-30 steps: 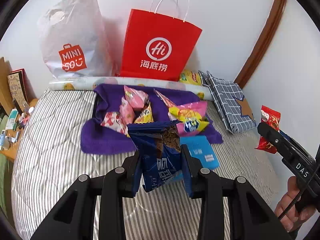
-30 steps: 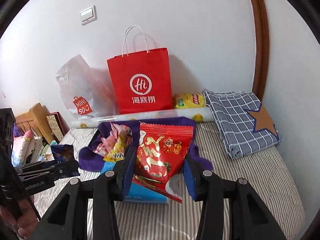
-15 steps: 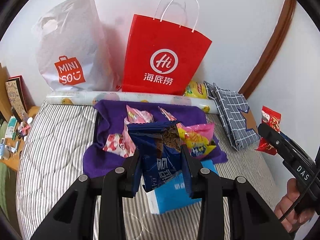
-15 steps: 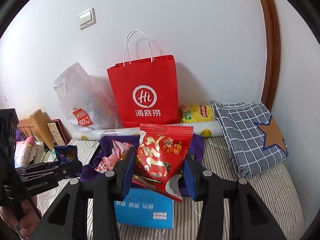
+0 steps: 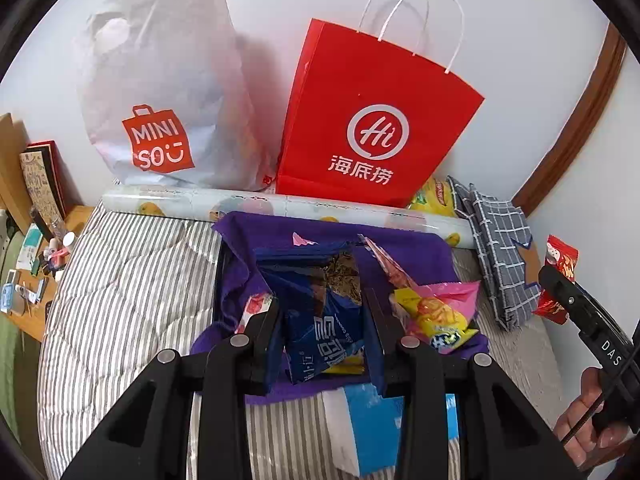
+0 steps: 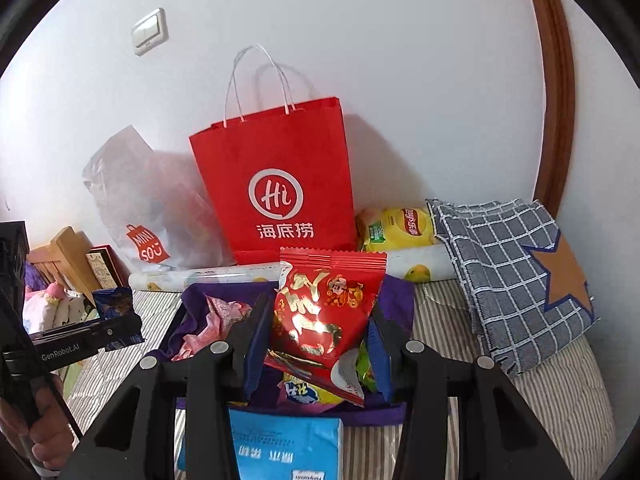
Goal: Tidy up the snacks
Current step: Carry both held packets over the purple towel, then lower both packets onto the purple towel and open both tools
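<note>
A: Over the striped bed (image 5: 132, 280), left gripper (image 5: 322, 320) is clamped on a blue snack packet (image 5: 320, 320), both fingers pressed to its sides. The packet's top is torn open and hangs above the purple cloth (image 5: 280, 236).

B: Right side?

A: Right gripper (image 6: 320, 332) is closed on a red snack packet (image 6: 324, 308), held upright, gold print facing the camera. In the left wrist view the same packet shows at the far right edge.

B: Loose snacks?

A: On the purple cloth: a pink-and-yellow packet (image 5: 436, 312) just right of the blue one, and pink wrappers (image 6: 212, 320) left of the red one. A light blue pack (image 6: 284, 448) lies on the bed at the cloth's near edge.

B: Background?

A: Red paper bag (image 6: 280, 188) stands upright against the wall, white plastic bag (image 5: 160, 92) beside it on its left. A patterned roll (image 5: 168, 204) lies along their base. A yellow chip bag (image 6: 396, 228) sits right of the red bag, touching a checked blue cloth (image 6: 508, 264).
</note>
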The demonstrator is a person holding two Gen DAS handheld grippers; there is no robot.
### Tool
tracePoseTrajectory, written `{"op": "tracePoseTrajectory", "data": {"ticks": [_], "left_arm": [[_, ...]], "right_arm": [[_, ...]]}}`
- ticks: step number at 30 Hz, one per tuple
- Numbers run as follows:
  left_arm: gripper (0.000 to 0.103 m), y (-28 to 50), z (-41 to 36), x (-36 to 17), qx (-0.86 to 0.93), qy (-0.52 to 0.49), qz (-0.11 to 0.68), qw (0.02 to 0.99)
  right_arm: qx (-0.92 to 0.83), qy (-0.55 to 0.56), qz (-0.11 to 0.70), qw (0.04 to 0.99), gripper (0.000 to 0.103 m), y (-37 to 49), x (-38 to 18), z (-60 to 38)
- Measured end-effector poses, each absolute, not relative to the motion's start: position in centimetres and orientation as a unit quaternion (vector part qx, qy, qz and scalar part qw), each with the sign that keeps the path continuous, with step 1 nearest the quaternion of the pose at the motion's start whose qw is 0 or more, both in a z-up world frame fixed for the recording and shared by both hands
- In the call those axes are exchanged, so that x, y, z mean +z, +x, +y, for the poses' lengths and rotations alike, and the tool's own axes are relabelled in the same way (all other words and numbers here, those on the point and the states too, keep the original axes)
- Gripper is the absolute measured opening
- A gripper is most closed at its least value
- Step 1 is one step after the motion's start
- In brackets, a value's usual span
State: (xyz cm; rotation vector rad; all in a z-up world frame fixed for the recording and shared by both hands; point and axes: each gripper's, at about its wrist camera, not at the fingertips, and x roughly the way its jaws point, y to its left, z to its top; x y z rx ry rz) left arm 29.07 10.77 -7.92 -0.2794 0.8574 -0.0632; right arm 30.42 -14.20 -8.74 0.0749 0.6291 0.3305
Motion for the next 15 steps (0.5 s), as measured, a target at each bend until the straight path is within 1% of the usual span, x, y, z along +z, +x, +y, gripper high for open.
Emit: {"op": "tracePoseTrajectory", "data": {"ticks": [9, 15], "left_arm": [[0.034, 32.2, 9.0, -8.9, -0.048, -0.125, 0.424, 0.896], [0.034, 34.1, 8.2, -10.3, -0.057, -0.123, 0.437, 0.889]], "right_arm": [[0.176, 0.034, 0.326, 0.928, 0.042, 33.5, -10.1, -13.1], [0.19, 0.023, 0.347, 0.918, 0.042, 35.1, -11.9, -11.8]]}}
